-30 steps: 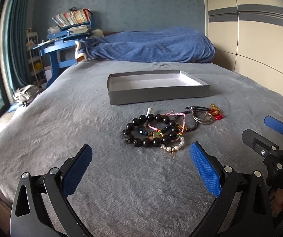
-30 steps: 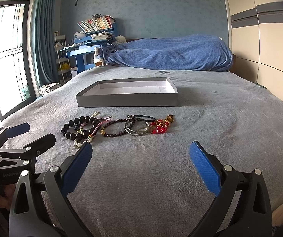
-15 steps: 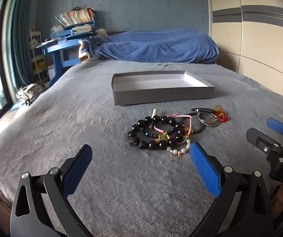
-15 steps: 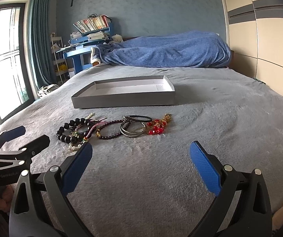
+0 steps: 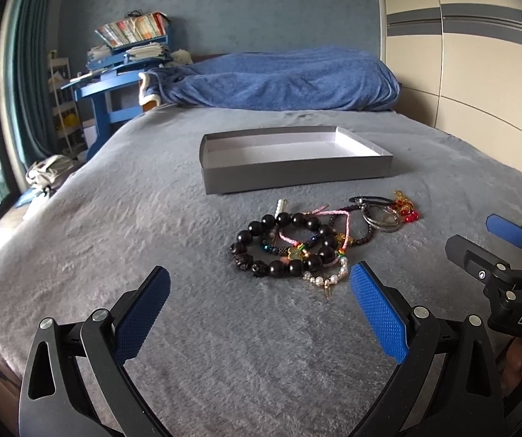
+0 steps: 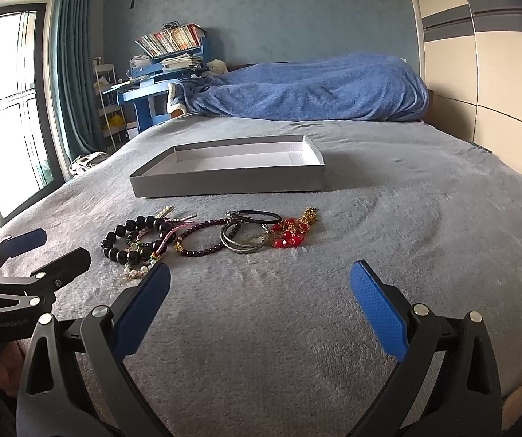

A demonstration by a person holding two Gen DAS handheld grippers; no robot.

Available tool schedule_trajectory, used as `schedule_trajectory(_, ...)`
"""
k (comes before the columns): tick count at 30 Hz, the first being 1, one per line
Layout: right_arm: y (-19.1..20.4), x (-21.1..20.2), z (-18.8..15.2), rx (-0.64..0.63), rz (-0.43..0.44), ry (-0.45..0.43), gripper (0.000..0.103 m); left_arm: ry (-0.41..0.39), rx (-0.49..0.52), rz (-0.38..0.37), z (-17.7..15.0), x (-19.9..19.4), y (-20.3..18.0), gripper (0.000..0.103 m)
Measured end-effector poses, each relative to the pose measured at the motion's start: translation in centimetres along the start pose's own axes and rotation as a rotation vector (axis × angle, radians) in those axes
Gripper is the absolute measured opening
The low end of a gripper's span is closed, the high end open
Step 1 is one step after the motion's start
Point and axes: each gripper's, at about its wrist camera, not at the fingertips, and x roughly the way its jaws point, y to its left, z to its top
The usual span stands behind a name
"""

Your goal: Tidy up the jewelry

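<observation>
Lying tangled on grey bedding [image 5: 151, 218]: beaded bracelets [image 5: 290, 247], red beads [image 6: 290, 235].

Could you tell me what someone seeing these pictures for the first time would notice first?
Most likely the tangle of jewelry on the grey bedspread: a big black bead bracelet at its left end, a red bead piece at its right. Just beyond lies an empty grey tray. The left gripper and right gripper hover open short of the pile.
</observation>
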Motion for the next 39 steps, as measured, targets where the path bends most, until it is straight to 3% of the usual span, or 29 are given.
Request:
schedule_trajectory(13, -0.4, 0.8, 1.1, 0.002, 0.002, 0.033, 0.098, -0.012, 0.052, -0.044, 0.7, 0.9, -0.8, 0.095)
schedule_trajectory(19, -1.0, 2.0, 1.9, 0.01, 0.016, 0.074, 0.098, 0.022, 0.067, -0.08, 1.2, 2.2, -1.2, 0.077)
schedule_trajectory(22, -1.4, 2.3, 2.2, 0.021, 0.032, 0.081, 0.098, 0.031, 0.069, -0.09, 1.6, 2.9, -1.3, 0.075)
schedule_trajectory(27, -1.9, 2.6, 2.2, 0.04, 0.038, 0.094, 0.098, 0.058, -0.025, -0.063, 2.7, 4.3, 0.8, 0.075)
schedule_trajectory(31, -1.9, 2.8, 2.0, 0.044, 0.049, 0.107, 0.098, 0.133, -0.1, -0.05, 3.1, 6.2, 3.0, 0.063)
schedule_trajectory(34, -1.7, 2.9, 2.0, 0.039, 0.061, 0.111, 0.097, 0.225, -0.136, -0.089, 2.9, 8.0, 3.8, 0.05)
schedule_trajectory(37, -1.7, 3.0, 2.0, 0.039, 0.069, 0.112, 0.097, 0.268, -0.128, -0.103, 2.6, 9.0, 3.7, 0.04)
schedule_trajectory(39, -1.6, 3.1, 2.1, 0.043, 0.076, 0.116, 0.092, 0.268, -0.103, -0.115, 2.6, 8.9, 3.4, 0.026)
